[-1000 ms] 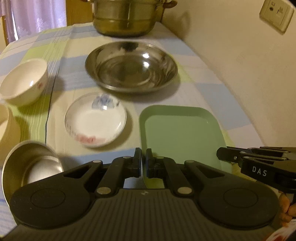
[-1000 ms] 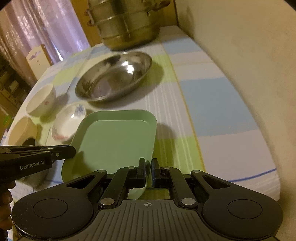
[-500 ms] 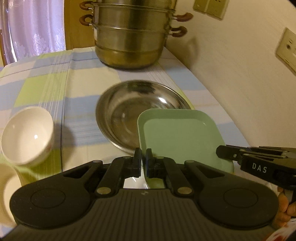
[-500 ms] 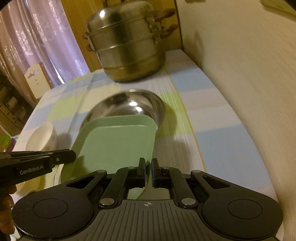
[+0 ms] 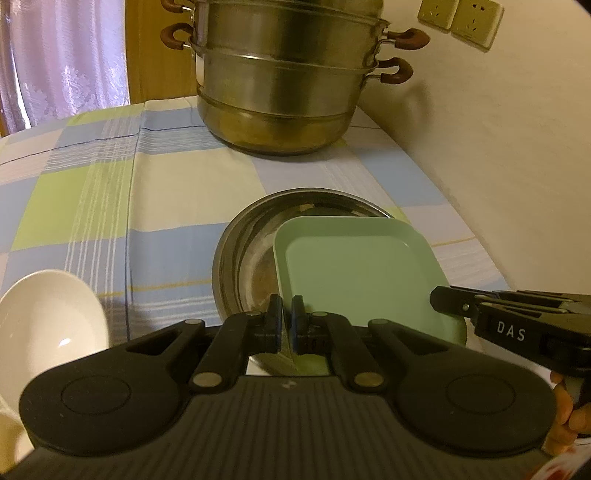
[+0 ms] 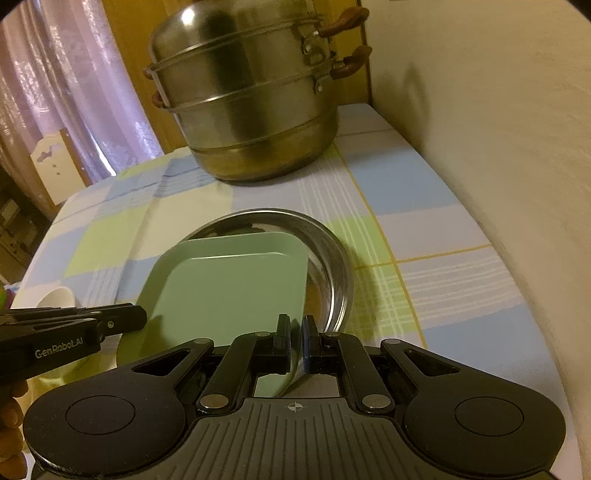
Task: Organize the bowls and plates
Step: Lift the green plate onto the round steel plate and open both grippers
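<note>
Tray over the steel dish, both jaws clamped on its near rim.
We hold the tray (image 5: 354, 273) with left gripper (image 5: 287, 321) and right gripper (image 6: 295, 343); dish (image 6: 332, 254) lies directly beneath, slightly far.

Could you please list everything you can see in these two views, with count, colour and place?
Tray: one, pale green, held by its near edge over the metal dish.
Metal dish: one, silver, on the cloth under the tray.
Steamer pot: one, silver with brown handles, at the far end of the table by the wall.
Bowl: one, white, near left on the cloth.
Tablecloth: one, checked blue, green and cream, covering the table.
Wall sockets: two, cream, on the wall at upper right.
Curtain: one, pale purple, behind the table at left.
Left tool: one, black, shut on the tray's near left corner.
Right tool: one, black, shut on the tray's near right corner.
</note>
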`<state>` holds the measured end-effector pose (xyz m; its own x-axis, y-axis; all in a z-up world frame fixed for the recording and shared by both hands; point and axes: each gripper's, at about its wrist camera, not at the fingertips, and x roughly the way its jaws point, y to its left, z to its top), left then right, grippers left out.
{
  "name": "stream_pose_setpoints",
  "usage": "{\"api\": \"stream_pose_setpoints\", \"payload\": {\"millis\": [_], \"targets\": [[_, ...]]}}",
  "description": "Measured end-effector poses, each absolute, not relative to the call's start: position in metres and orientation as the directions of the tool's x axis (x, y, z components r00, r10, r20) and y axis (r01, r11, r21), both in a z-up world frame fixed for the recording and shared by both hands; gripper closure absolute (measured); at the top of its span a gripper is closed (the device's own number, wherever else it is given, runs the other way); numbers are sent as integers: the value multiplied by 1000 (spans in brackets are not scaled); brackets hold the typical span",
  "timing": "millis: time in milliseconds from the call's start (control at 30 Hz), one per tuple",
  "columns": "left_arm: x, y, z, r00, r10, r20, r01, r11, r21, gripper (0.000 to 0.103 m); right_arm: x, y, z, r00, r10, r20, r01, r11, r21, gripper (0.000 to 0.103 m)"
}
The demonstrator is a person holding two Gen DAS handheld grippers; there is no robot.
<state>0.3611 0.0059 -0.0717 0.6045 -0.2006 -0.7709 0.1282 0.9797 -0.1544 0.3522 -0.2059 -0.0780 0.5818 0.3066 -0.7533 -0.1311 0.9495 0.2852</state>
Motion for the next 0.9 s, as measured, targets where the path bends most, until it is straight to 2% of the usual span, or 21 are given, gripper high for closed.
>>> {"api": "stream_pose_setpoints", "payload": {"millis": [567, 900], "targets": [[396, 9, -104, 553, -188, -812, 113, 982, -150, 99, 389, -197, -113, 549, 285, -786, -105, 956, 274, 97], [390, 8, -85, 577, -174, -798, 127, 984, -123, 95, 385, -201, -102, 586, 292, -756, -91, 951, 297, 95]]}}
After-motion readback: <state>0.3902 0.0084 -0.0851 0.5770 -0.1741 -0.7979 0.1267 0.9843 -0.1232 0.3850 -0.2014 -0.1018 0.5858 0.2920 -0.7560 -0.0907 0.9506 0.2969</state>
